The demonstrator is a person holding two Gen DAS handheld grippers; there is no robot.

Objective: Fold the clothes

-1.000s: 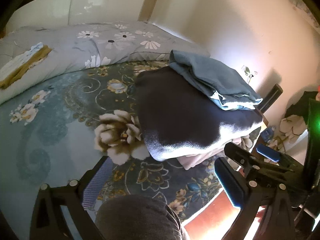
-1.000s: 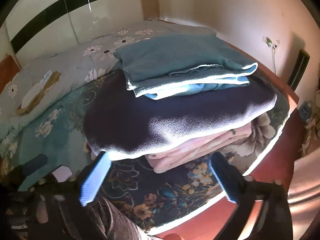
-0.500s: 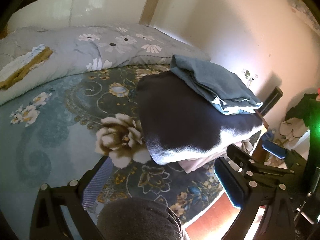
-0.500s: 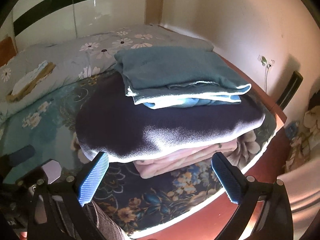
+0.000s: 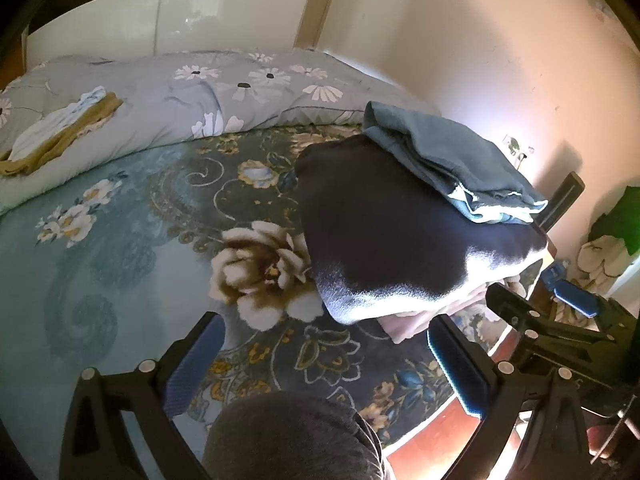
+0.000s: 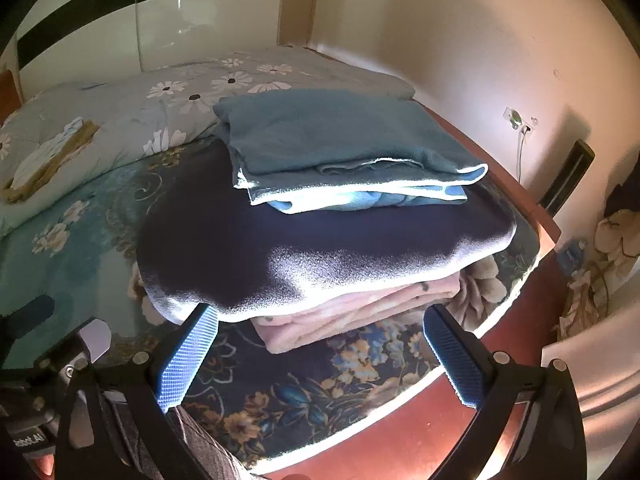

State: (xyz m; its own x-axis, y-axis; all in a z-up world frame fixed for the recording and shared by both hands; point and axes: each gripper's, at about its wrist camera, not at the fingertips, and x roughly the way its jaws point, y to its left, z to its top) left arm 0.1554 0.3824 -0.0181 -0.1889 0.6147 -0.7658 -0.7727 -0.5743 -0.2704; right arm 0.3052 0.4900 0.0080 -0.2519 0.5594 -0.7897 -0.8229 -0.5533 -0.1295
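A stack of folded clothes lies near the bed's corner: a teal garment [image 6: 340, 140] [image 5: 448, 160] on top, a dark navy one [image 6: 320, 240] [image 5: 392, 232] under it, a pink one [image 6: 360, 312] [image 5: 404, 324] at the bottom. My right gripper [image 6: 320, 344] is open, its blue pads just short of the stack's near edge. My left gripper [image 5: 328, 356] is open too, over the floral sheet left of the stack, with nothing between its fingers. The right gripper also shows at the right edge of the left wrist view.
The bed [image 5: 120, 260] has a blue floral sheet, with a grey flowered quilt [image 5: 180, 96] along its far side and a white-and-mustard cloth [image 5: 56, 132] on it. A person's grey-clad knee [image 5: 288, 436] sits below the left gripper. The wall [image 6: 480, 40] and a red wooden bed frame [image 6: 500, 176] run at right.
Both grippers have pulled back and risen slightly, so the stack looks a little farther off. Both stay open and the stack has not moved.
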